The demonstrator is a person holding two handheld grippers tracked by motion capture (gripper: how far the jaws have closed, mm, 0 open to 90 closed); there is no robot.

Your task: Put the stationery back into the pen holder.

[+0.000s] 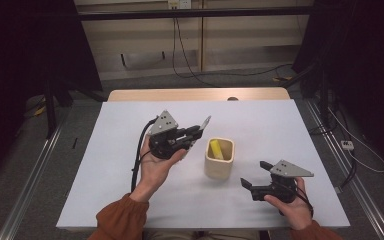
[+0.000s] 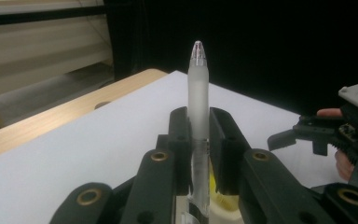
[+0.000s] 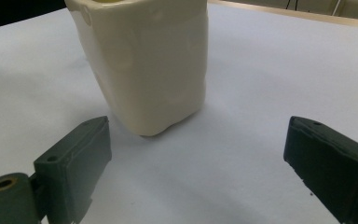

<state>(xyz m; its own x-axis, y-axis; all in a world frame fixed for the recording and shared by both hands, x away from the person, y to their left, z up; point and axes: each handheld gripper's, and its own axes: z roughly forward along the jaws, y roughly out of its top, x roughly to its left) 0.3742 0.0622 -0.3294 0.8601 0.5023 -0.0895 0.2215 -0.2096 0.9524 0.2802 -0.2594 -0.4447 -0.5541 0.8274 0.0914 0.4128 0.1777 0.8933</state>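
while the cup (image 1: pixel 219 159) holds something yellow (image 1: pixel 214 149) — left gripper (image 2: pixel 199 140) grips a pen (image 2: pixel 198 102).

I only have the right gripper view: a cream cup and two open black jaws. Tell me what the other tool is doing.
Observer: The left tool is shut on a frosted pen, gripped partway along its barrel.
Operator: Tell me where that pen sits relative to the cup.
Observer: In the high view the pen is held just left of the cream cup, angled up and away, not yet inside it.
Operator: Report what's in the cup; I see only its outer wall.
Observer: A yellow object stands inside, leaning against the cup's left inner wall.
Operator: Give me my own tool's position.
Observer: The right tool is open, low over the table, right of the cup, touching nothing.
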